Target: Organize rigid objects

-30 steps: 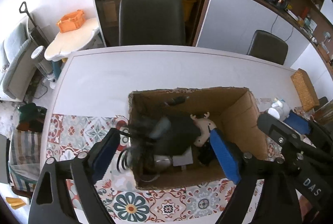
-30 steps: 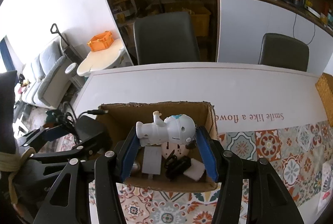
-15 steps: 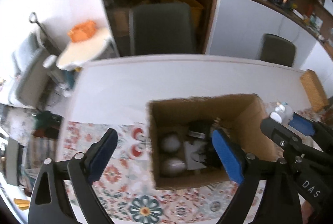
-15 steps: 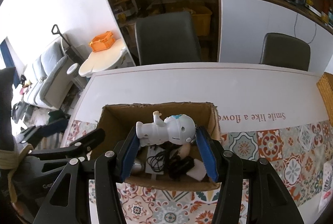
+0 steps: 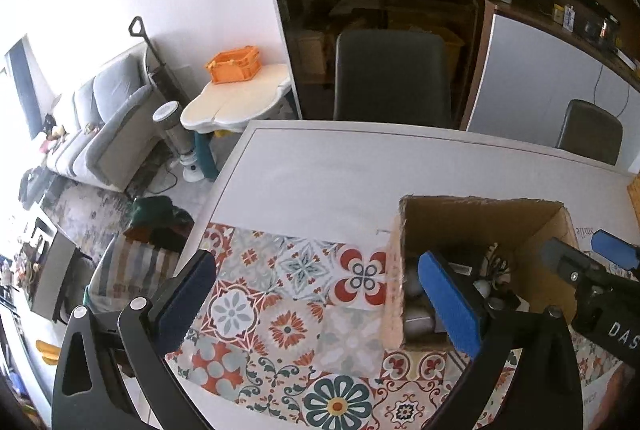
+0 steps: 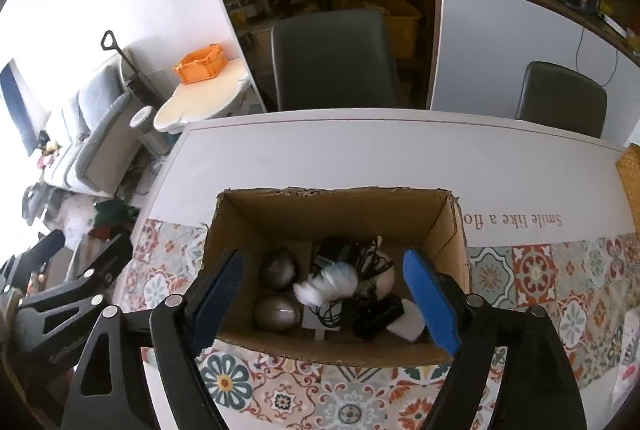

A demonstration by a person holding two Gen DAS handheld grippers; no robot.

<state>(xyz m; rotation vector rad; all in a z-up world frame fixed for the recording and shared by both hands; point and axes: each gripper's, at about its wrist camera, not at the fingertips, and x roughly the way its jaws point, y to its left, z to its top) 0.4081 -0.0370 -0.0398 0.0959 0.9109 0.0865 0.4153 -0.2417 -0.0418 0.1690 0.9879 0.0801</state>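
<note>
Our right gripper [image 6: 326,304], jaws opening, hangs over the cardboard box [image 6: 454,230] where the white toy robot [image 6: 332,282] lies loose below the pads. Our left gripper [image 5: 316,304], empty and opening, hovers left of it.

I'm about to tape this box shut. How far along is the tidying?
Done: white toy, two round objects and cables lie in the cardboard box. In hand: nothing; right gripper is opening above it, left gripper is opening, empty. Left: no loose objects visible on the table.

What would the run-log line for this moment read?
right gripper: opening, empty | white toy: in cardboard box | left gripper: opening, empty
</note>
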